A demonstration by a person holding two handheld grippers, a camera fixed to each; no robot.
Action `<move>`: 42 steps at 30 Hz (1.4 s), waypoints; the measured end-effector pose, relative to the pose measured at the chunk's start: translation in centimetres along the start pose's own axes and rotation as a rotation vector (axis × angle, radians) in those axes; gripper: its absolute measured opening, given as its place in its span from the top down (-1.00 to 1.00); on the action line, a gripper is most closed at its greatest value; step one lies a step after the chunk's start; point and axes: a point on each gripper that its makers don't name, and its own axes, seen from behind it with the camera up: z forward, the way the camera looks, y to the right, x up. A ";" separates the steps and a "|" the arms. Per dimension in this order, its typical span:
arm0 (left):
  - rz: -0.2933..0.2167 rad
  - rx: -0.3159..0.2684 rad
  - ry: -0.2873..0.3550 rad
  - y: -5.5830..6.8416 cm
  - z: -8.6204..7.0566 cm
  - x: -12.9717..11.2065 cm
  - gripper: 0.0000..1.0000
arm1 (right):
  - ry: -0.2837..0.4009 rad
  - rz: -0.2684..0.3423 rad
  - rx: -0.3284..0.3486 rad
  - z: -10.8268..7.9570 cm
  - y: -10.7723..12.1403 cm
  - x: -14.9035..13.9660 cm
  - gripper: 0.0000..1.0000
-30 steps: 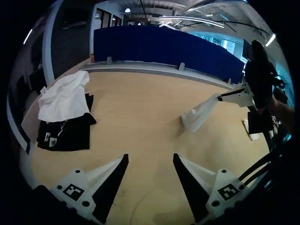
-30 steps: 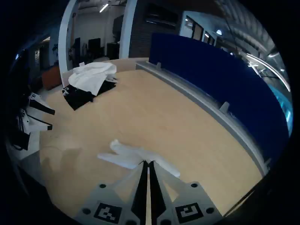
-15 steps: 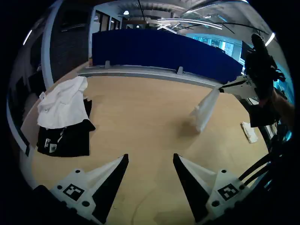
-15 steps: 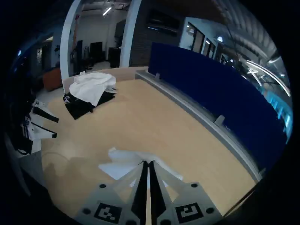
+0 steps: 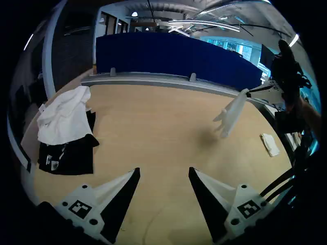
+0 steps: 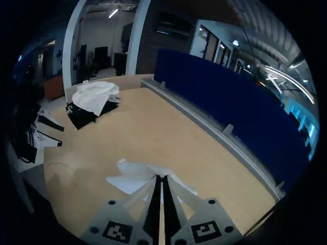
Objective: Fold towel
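Tabletop [image 5: 159, 122] ctr open, clothes pile [image 5: 61, 118] at 1 end (divider [image 5: 175, 53] behind).

Pale wooden worktop [image 5: 155, 122], deep blue partition [image 5: 175, 53] along its far edge, grey rail [image 5: 155, 78] at the partition's foot, white column [image 6: 136, 36] beside a dark wall [image 6: 171, 38], long ceiling light strips [image 5: 204, 21] overhead, teal-lit windows [image 5: 231, 44] beyond.

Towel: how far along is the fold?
Early. Done: the right hand-held gripper is shut on the white towel, which hangs bunched over the wooden table. In hand: just that pinch; the left hand-held gripper is open and empty. Left: spread it flat and make every fold. A small white cloth lies near the table edge.
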 end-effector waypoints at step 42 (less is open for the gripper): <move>0.040 0.023 -0.026 5.1 2.2 1.8 -0.75 | -0.183 0.055 -0.176 -16.0 21.6 -18.7 0.94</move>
